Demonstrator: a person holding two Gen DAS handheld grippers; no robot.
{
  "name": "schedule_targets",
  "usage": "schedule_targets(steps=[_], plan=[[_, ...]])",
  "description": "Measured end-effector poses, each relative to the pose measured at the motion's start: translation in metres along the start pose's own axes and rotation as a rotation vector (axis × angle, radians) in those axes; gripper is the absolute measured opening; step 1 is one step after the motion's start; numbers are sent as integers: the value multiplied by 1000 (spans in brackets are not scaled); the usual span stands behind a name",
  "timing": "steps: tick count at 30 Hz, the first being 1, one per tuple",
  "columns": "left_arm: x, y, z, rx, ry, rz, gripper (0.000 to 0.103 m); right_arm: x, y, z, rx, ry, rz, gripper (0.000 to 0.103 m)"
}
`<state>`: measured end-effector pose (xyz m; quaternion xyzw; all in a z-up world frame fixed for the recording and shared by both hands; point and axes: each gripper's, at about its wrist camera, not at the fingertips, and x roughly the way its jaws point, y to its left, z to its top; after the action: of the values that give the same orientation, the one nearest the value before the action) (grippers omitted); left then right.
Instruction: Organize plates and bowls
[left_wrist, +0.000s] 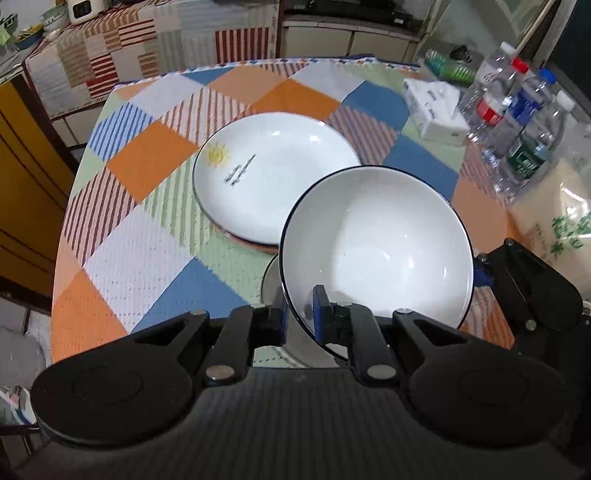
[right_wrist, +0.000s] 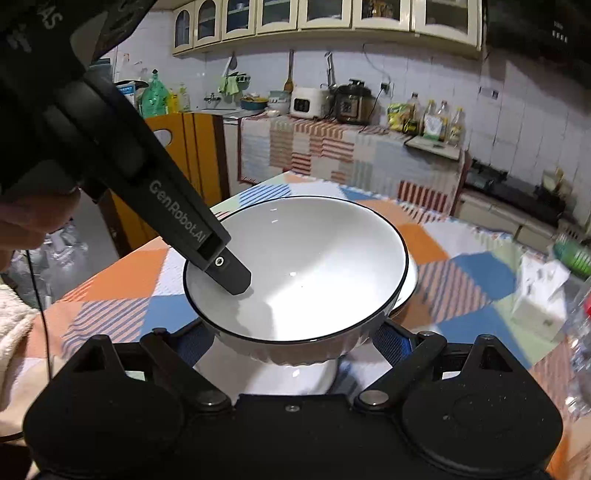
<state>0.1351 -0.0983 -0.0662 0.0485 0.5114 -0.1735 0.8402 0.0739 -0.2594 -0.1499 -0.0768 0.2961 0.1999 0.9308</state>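
Observation:
A white bowl with a dark rim (left_wrist: 376, 243) is lifted and tilted, just above a second white bowl (left_wrist: 277, 280) that shows beneath it. My left gripper (left_wrist: 300, 314) is shut on the near rim of the bowl. It also shows in the right wrist view (right_wrist: 225, 269), with one finger inside the bowl (right_wrist: 314, 266). My right gripper (right_wrist: 295, 343) is open, its blue pads (right_wrist: 393, 341) on either side of the lower bowl (right_wrist: 273, 373), apart from it. A white plate with a sun print (left_wrist: 273, 173) lies on another plate further back.
The round table has a patchwork cloth (left_wrist: 155, 236). A tissue box (left_wrist: 432, 110) and several water bottles (left_wrist: 517, 122) stand at the right, with a printed bag (left_wrist: 554, 229) beside them. Kitchen counters (right_wrist: 332, 144) lie beyond the table.

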Motion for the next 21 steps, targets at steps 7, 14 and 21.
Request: schedule_targets(steps=[7,14,21], plan=[[14,5,-18,5,50,50,12,14,11,-17,-16,36,63,94],[23,2,-20,23,57,85,12,26,14,-19,-16,66,78,94],[30,-6,-22,47,57,120,12,29,19,-21,-45,104,36,94]])
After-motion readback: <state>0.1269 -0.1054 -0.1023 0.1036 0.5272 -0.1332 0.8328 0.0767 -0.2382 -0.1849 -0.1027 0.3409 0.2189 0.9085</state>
